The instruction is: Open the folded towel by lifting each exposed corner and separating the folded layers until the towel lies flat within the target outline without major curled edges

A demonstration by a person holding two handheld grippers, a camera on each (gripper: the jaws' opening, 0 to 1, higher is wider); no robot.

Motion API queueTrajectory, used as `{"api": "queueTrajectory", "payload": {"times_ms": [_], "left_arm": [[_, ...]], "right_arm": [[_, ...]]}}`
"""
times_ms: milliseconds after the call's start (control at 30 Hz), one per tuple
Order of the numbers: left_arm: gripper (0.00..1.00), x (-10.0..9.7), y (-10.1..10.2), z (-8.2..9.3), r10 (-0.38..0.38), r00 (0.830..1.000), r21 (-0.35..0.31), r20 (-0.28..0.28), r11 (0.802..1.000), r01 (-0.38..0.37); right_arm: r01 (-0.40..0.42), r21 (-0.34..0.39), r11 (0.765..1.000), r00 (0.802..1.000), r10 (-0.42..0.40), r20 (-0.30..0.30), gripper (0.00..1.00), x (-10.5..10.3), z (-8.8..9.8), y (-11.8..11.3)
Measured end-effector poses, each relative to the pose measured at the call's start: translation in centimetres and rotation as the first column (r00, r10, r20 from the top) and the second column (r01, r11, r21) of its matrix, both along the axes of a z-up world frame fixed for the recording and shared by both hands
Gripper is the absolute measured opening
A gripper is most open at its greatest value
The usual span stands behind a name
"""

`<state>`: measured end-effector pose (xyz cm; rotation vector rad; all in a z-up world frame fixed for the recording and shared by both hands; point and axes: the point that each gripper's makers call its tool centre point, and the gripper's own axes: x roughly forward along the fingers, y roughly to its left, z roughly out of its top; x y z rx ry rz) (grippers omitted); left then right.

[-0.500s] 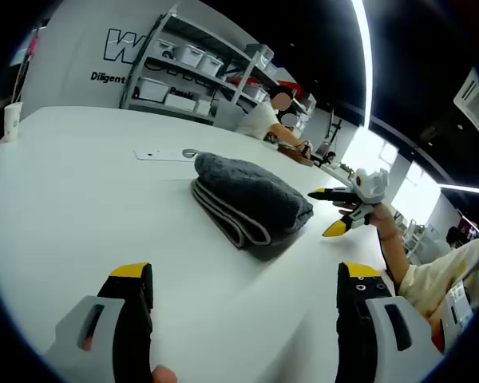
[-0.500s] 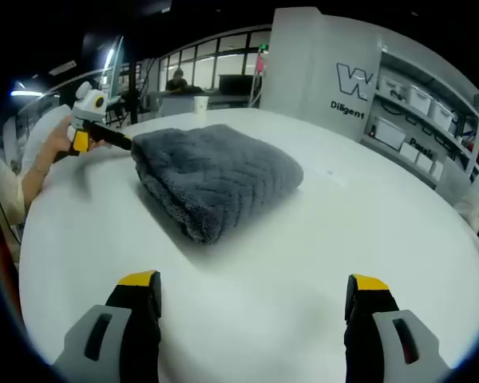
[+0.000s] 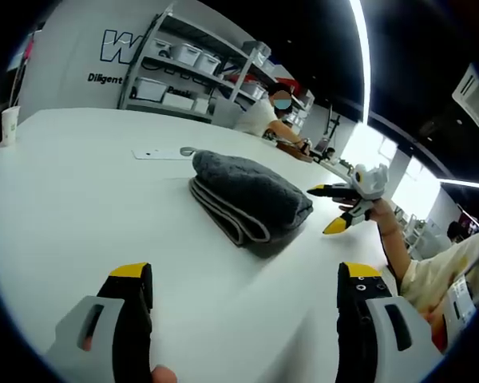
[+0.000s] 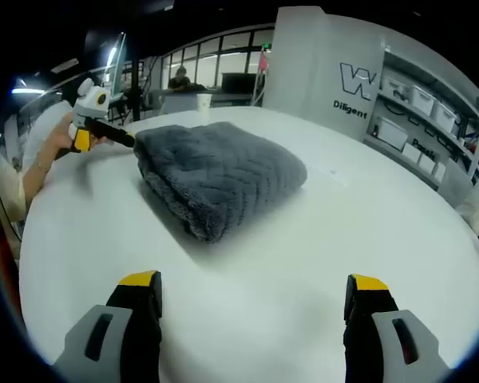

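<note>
A dark grey towel (image 3: 247, 194), folded into a thick stack, lies on a white table (image 3: 72, 199) and serves as the landmark here.

In the left gripper view, going left to right: a paper cup (image 3: 10, 124) stands well to the left of the towel, near the table's edge. A flat white card-like item (image 3: 161, 154) lies on the table just beyond the towel's far left corner. The towel shows its layered fold edges facing the camera. Behind the towel, shelving with white bins (image 3: 184, 76) lines a grey wall, and a seated person (image 3: 263, 118) is at the table's far side. The left gripper (image 3: 243, 291) sits in front of the towel, apart from it, its yellow-tipped jaws spread wide with nothing between them. To the right of the towel, just beside its corner, the right gripper (image 3: 335, 209) is held in a hand (image 3: 366, 211); its jaws are parted and empty.

In the right gripper view, the left gripper (image 4: 124, 140) appears at the towel's far left corner, close to or touching it; which one cannot be told. The towel (image 4: 219, 175) lies centred on the table (image 4: 343, 231). The right gripper (image 4: 255, 295) is in front of it, jaws wide apart, holding nothing.
</note>
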<state>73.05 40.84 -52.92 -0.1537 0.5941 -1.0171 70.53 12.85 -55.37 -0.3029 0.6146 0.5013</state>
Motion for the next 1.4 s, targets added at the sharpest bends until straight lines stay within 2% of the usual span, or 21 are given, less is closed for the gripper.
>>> {"api": "queueTrajectory", "payload": {"times_ms": [233,367,400,433,533,633,900,1233,1333,1400], "left_arm": [[0.95,-0.1,0.1,-0.2,-0.004,1.0,0.007,-0.004,1.0,0.004],[0.95,0.1,0.0,-0.4,-0.005,1.0,0.014,-0.005,1.0,0.005],[0.95,0.0,0.0,-0.4,-0.008,1.0,0.012,-0.006,1.0,0.008],[0.95,-0.1,-0.3,-0.3,-0.016,1.0,-0.018,-0.026,1.0,0.016],[0.95,-0.3,-0.5,-0.3,-0.021,0.999,-0.028,-0.033,0.999,0.02],[0.95,0.0,-0.1,-0.9,-0.005,1.0,0.02,-0.017,1.0,0.005],[0.95,0.5,0.1,-1.0,0.003,1.0,0.025,-0.016,1.0,-0.002],[0.95,0.4,0.2,-0.3,0.0,1.0,0.016,0.002,1.0,0.0],[0.95,0.4,0.2,-0.3,0.001,1.0,0.017,0.003,1.0,-0.001],[0.95,0.4,0.2,-0.4,0.0,1.0,0.02,0.004,1.0,-0.001]], "right_arm": [[-0.024,0.006,1.0,1.0,0.024,0.007,0.95,-0.2,0.3,0.6],[-0.027,0.005,1.0,0.999,0.027,0.021,0.98,-0.2,0.8,0.8],[-0.036,0.008,0.999,0.999,0.036,0.026,0.99,-0.3,1.1,1.0],[-0.039,0.009,0.999,0.999,0.038,0.03,0.99,-0.3,1.2,1.2],[-0.047,-0.004,0.999,0.998,0.048,0.038,0.98,-0.4,1.3,1.5],[-0.059,-0.02,0.998,0.997,0.06,0.041,0.98,-0.6,1.4,1.7],[-0.056,-0.014,0.998,0.997,0.057,0.042,0.99,-0.5,1.4,1.7],[-0.027,0.019,0.999,0.995,0.025,0.092,0.98,0.1,2.5,1.9],[-0.026,0.024,0.999,0.994,0.023,0.104,0.98,0.2,2.8,2.5],[-0.029,0.043,0.999,0.991,0.023,0.134,0.98,0.4,3.4,3.2]]}}
